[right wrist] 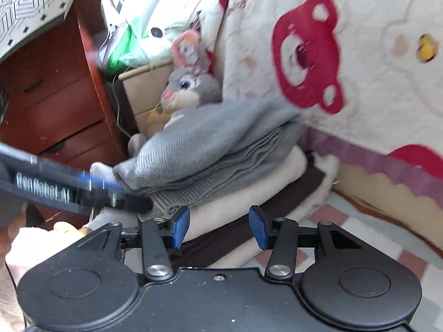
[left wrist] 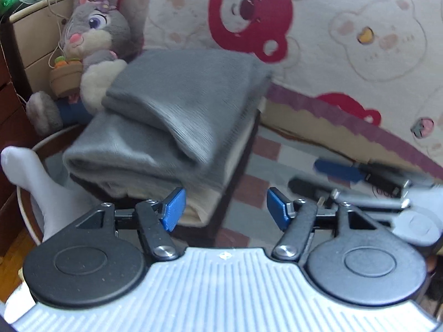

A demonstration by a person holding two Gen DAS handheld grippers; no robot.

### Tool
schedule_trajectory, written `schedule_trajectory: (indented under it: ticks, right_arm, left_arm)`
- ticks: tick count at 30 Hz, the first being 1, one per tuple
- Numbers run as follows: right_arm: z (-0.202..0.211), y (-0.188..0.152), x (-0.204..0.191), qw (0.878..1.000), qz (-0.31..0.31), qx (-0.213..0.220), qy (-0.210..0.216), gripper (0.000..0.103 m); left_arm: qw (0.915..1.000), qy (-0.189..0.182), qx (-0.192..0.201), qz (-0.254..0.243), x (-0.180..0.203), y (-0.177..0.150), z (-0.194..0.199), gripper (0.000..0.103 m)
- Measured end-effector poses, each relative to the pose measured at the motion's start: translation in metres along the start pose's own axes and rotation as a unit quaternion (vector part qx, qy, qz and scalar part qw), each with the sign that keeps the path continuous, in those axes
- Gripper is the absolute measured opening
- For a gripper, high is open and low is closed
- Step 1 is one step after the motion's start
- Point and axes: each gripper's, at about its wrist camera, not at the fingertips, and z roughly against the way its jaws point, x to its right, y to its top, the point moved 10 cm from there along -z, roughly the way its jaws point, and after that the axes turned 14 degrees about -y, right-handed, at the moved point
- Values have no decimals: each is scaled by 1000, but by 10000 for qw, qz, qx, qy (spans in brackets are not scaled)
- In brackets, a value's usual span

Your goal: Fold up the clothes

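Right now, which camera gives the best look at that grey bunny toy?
The left wrist view: the grey bunny toy shows its face, its carrot pot and a foot beside the folded grey sweater. In the right wrist view, only the bunny's head peeks above the sweater, blurred.

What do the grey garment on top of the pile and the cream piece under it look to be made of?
Grey garment: soft knit, probably cotton or wool blend; fine ribbing shows along its folded edges. Cream piece: thicker, smooth matte fabric, maybe fleece or heavy knit; blur hides its weave. Both grippers, left gripper and right gripper, are open.
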Motion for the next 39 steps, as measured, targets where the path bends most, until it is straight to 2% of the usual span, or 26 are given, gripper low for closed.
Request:
schedule_trajectory:
  ticks: [4, 10, 15, 19, 24, 27, 30, 39]
  right_arm:
    - [36, 8, 12, 9995, -21, -12, -317, 63]
    - [87, 1, 28, 9976, -363, -217, -551, 70]
    - [127, -16, 41, 9950, -282, -230, -932, 81]
    - [148, -30, 51, 9921, -332, -239, -1187, 82]
    - [154, -40, 59, 9878, -251, -287, -1507, 82]
    - [158, -46, 64, 9851, -222, -316, -1674, 82]
    - [157, -45, 66, 9849, -335, -314, -1666, 82]
    - [153, -44, 64, 9843, -532, -331, -1651, 83]
  left_arm:
    - [10000, 28, 52, -24, 24, -9, 22, 74]
    - [9978, -475, 452, 41, 71, -20, 58, 82]
    - [9983, -233, 487, -214, 99, -35, 72, 98]
    - [9987, -64, 436, -243, 114, -49, 76, 98]
    - [9985, 85, 429, -330, 126, -59, 76, 98]
    - [9986, 29, 361, -390, 130, -62, 75, 99]
    - [9989, -23, 318, -332, 128, -62, 71, 99]
    - [9995, 164, 226, -120, 109, -64, 65, 99]
